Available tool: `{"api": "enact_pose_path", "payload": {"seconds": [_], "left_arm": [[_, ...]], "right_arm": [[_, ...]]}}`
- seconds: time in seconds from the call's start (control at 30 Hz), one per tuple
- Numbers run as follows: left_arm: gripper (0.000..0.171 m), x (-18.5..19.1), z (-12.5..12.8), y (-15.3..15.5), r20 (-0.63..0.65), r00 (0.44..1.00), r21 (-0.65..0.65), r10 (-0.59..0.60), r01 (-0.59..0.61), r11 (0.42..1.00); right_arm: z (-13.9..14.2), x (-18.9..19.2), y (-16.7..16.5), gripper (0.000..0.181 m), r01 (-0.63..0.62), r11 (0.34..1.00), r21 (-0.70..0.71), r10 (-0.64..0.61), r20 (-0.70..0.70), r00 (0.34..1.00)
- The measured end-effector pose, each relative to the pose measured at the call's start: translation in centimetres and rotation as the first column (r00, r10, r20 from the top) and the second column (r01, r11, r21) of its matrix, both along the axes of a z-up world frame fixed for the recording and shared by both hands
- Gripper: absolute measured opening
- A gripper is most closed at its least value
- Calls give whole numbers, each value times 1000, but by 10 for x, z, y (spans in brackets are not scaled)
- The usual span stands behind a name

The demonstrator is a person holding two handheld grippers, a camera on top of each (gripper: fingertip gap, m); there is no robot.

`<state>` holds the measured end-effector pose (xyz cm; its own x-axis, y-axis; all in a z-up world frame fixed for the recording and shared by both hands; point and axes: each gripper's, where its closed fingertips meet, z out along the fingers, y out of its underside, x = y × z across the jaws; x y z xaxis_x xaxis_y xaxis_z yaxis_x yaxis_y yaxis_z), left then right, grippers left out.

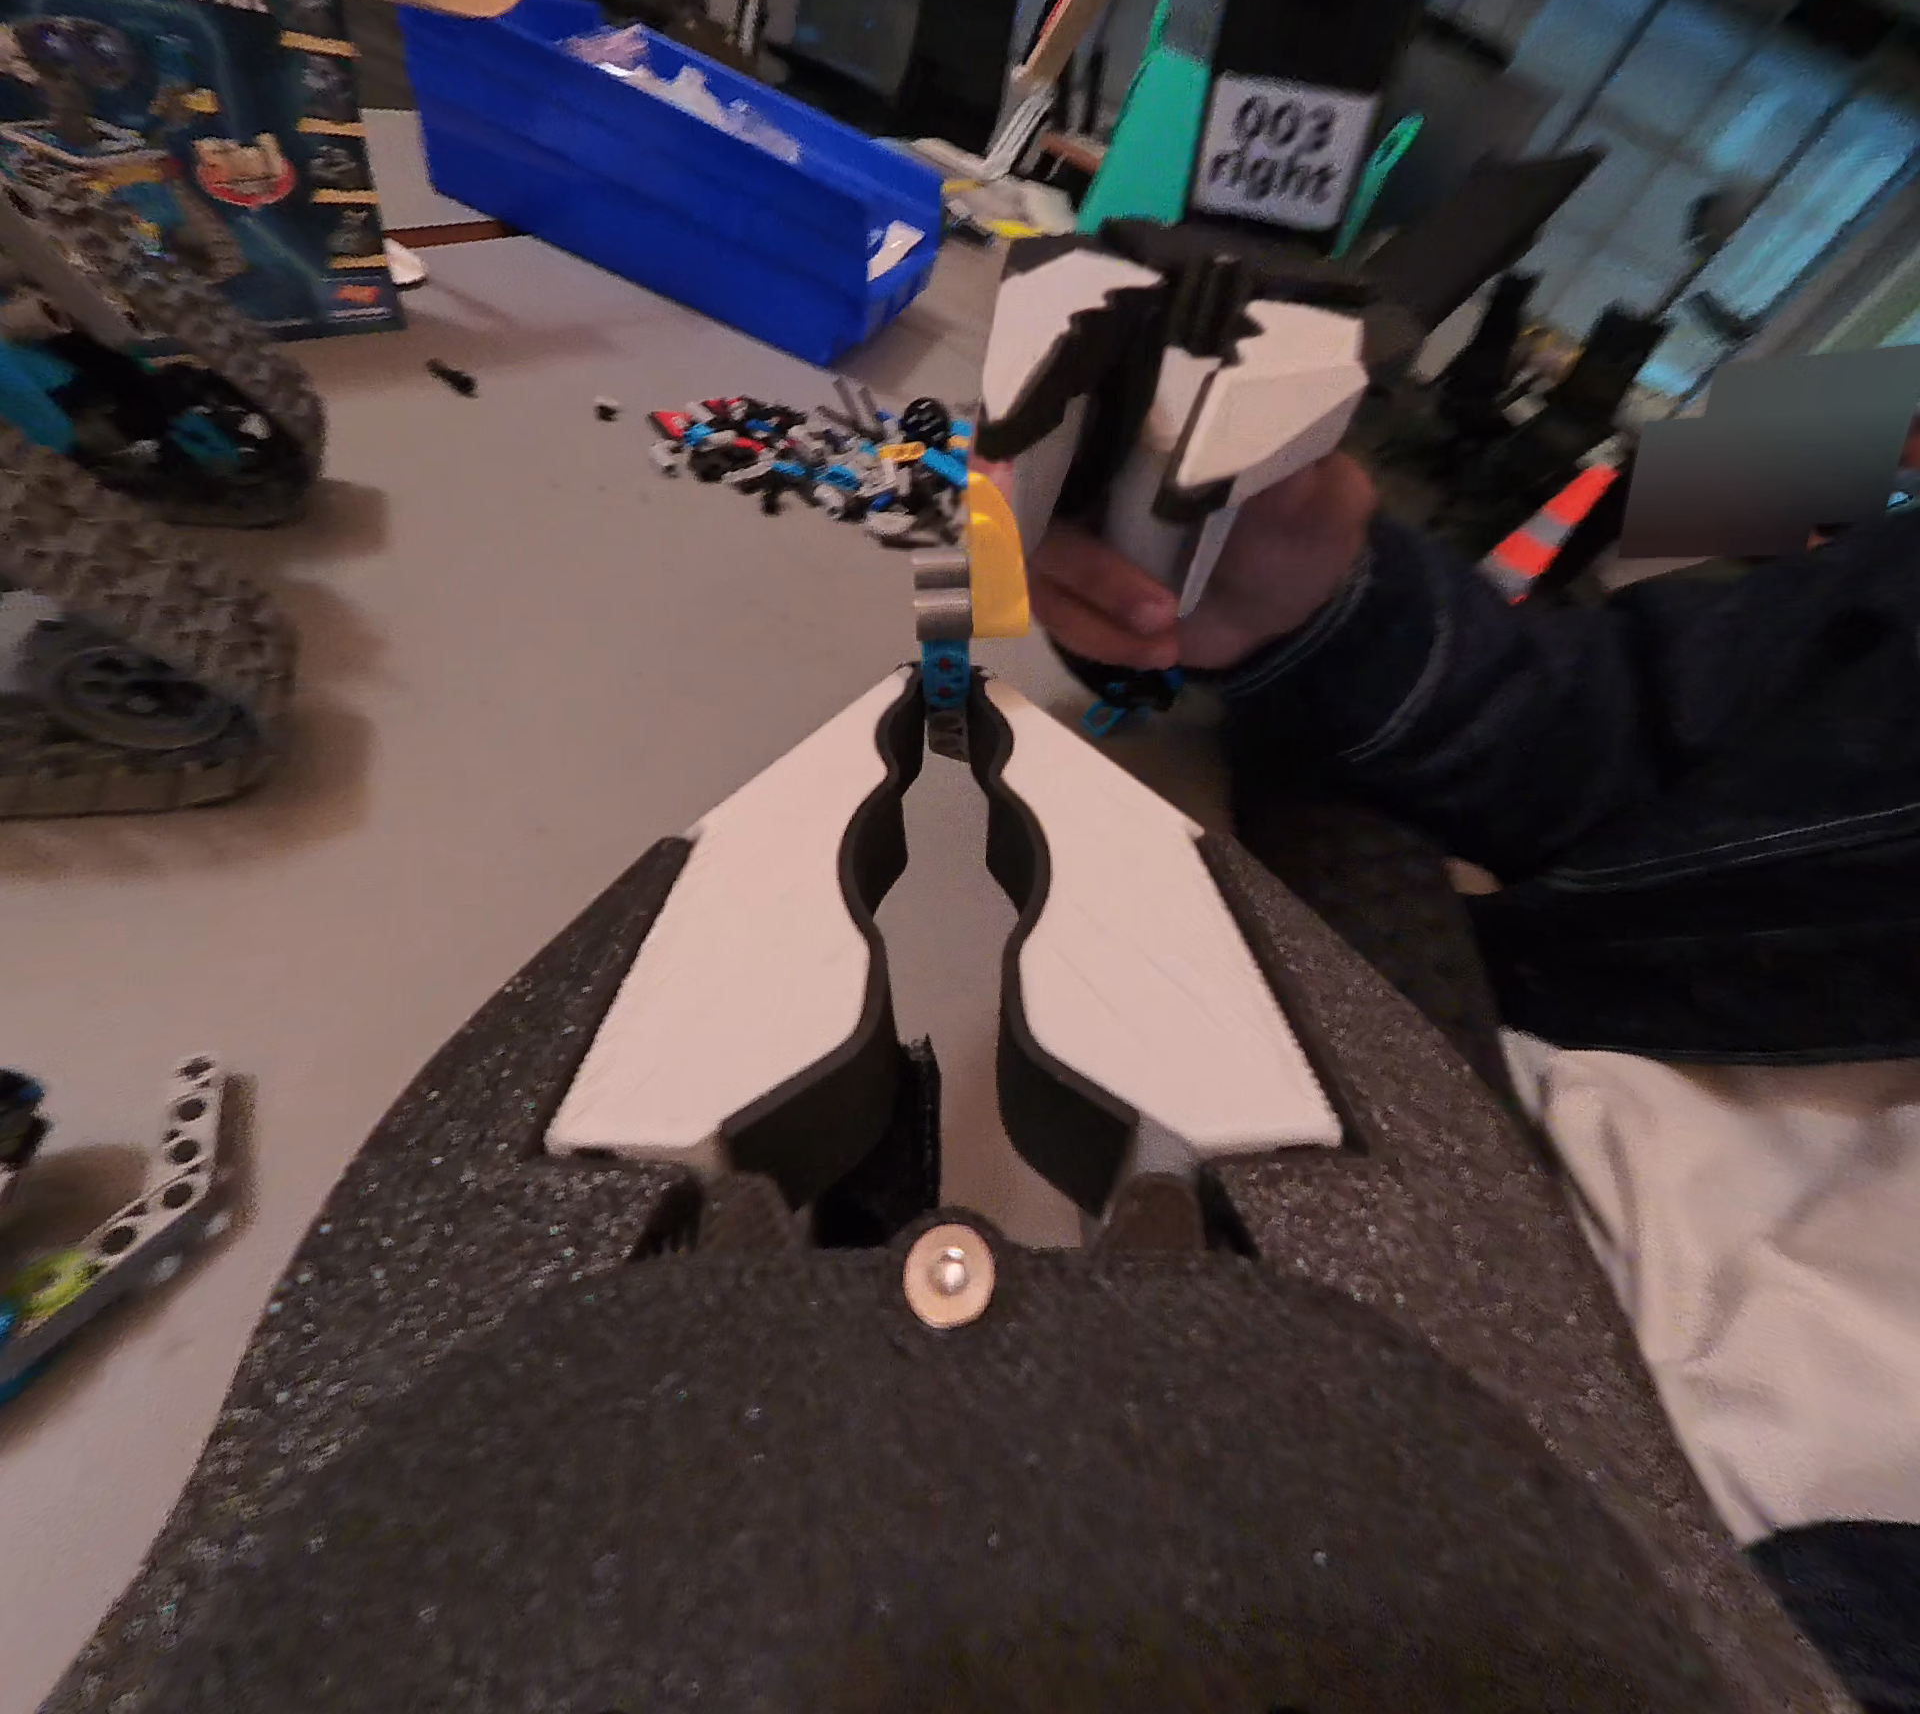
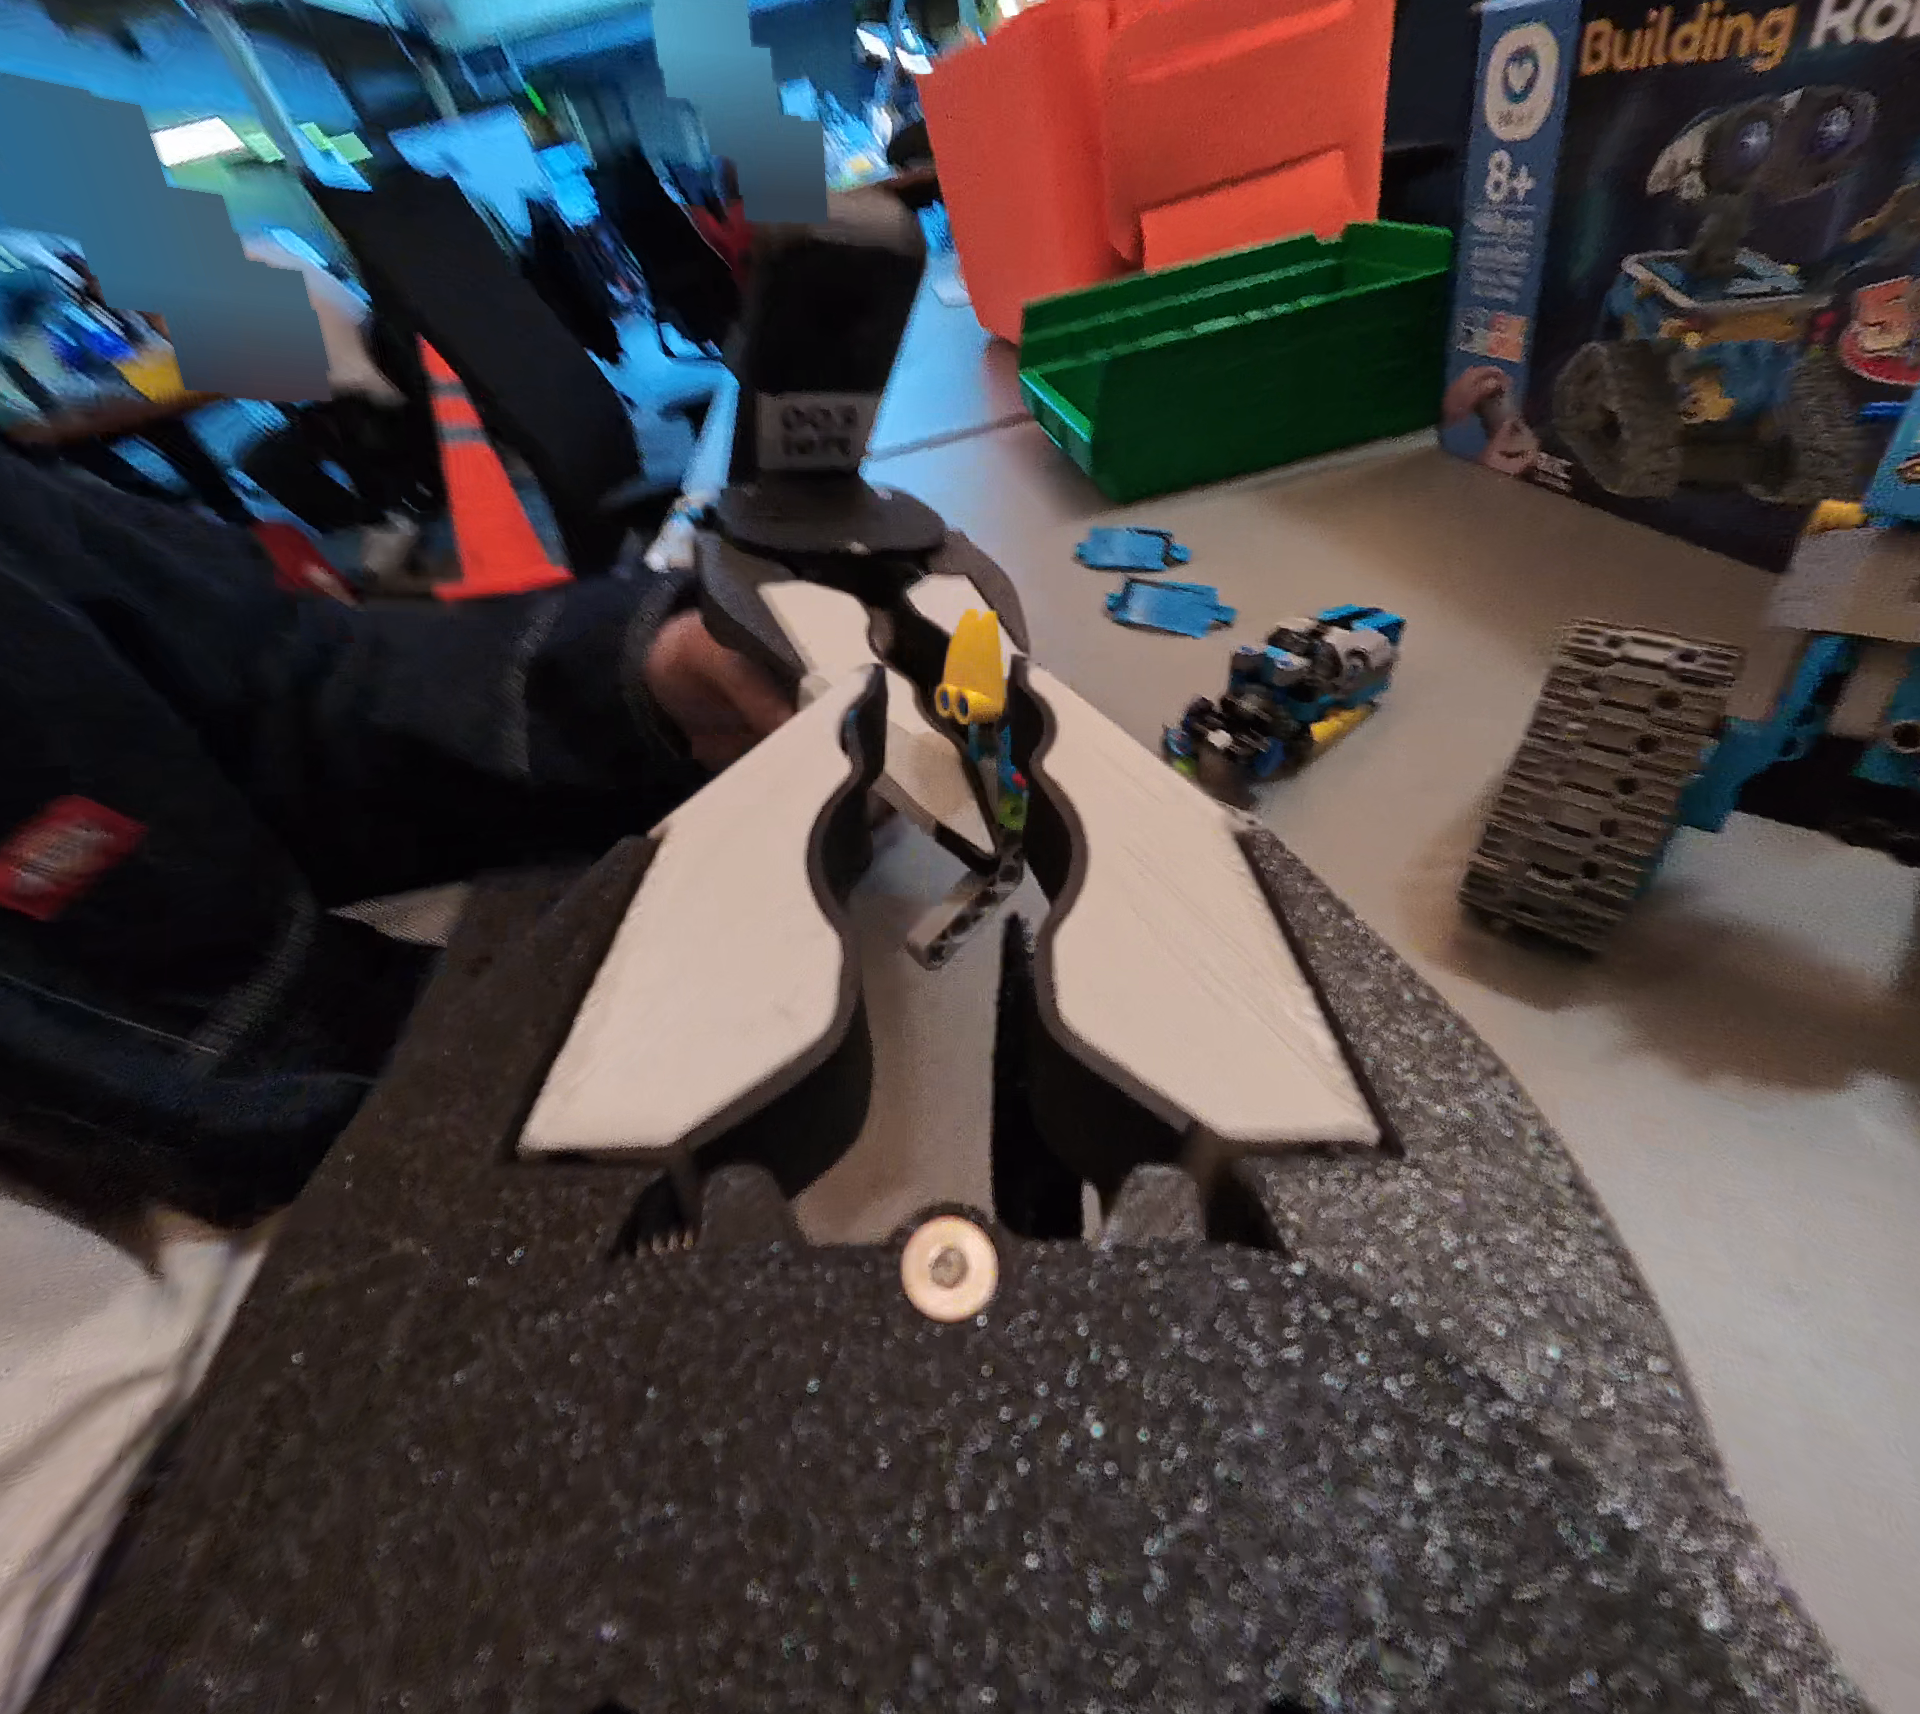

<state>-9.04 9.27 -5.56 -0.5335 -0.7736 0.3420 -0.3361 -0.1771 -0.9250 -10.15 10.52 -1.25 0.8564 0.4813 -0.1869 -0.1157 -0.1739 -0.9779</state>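
Note:
My left gripper [image 1: 945, 698] is shut on the blue beam of a small brick assembly [image 1: 945, 672], which carries a grey connector [image 1: 940, 599] and a yellow curved piece [image 1: 995, 563], and holds it above the grey table [image 1: 582, 729]. The right gripper [image 1: 1117, 552], held by a hand in a dark sleeve, is just beyond the yellow piece. In the right wrist view my right gripper [image 2: 948, 685] is partly open with its fingers on either side of the assembly [image 2: 995, 771]. The yellow piece [image 2: 971, 646] sits between its tips and a grey beam [image 2: 961, 916] hangs lower. The left gripper [image 2: 831, 584] is behind.
A blue bin [image 1: 665, 158], a kit box [image 1: 187, 137], a tracked robot model [image 1: 135, 521] and a pile of loose parts [image 1: 810, 459] lie ahead and left. A green bin [image 2: 1236, 365], an orange bag [image 2: 1174, 106], a small blue vehicle [image 2: 1288, 698] and a grey tread [image 2: 1600, 781] are on the right. About 4 cm separates my left fingertips from my right. The grey tread [image 2: 1600, 781] sits 15 cm or so from the ends of my left fingers. It is also in sight in the left wrist view [image 1: 102, 557].

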Motion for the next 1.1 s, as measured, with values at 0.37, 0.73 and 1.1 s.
{"api": "enact_pose_path", "payload": {"seconds": [0.37, 0.73, 1.1], "left_arm": [[7, -7, -5, -23, 6, 995, 68, -103, 103, 992], [7, 0, 20, -4, 71, 997, -106, 10, -2, 994], [6, 3, 12, -17, -46, 997, -306, -59, 42, 951]], "right_arm": [[-8, -14, -7, 5, -101, 994, -45, 101, 7, 995], [-1, -7, -5, 4, -115, 993, -37, 107, -169, 980], [-11, -9, -21, 3, -229, 973, -38, 222, -129, 966]]}}
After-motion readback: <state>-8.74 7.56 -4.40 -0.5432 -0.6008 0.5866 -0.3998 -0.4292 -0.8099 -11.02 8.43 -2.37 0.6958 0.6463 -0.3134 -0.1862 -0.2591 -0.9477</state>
